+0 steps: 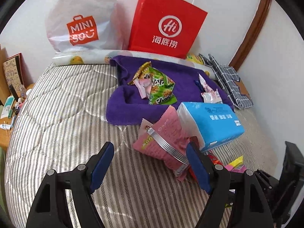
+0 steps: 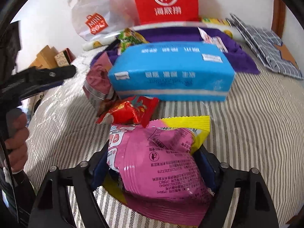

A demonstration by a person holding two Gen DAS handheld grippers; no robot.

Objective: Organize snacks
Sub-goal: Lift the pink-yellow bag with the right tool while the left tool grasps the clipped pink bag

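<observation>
A striped bed (image 1: 62, 117) is carrying a purple towel (image 1: 125, 110) toward its far edge, a blue tissue pack (image 1: 212, 121) and pink packet (image 1: 165, 142) nearer, and checked cloth (image 1: 228, 77) lying at its far right corner.

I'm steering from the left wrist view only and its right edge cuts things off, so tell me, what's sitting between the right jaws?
Observer: A pink-and-yellow foil snack packet fills the gap of the right gripper. I cannot tell whether the jaws press it.
Operator: Anything just beyond that packet?
Observer: A red crinkled snack packet lies on the striped bedcover, between the pink-and-yellow packet and the blue soft tissue pack.
Operator: Does the other camera catch my left gripper?
Observer: Yes. The left gripper shows at the picture's left edge, and a hand grips its handle below.
</observation>
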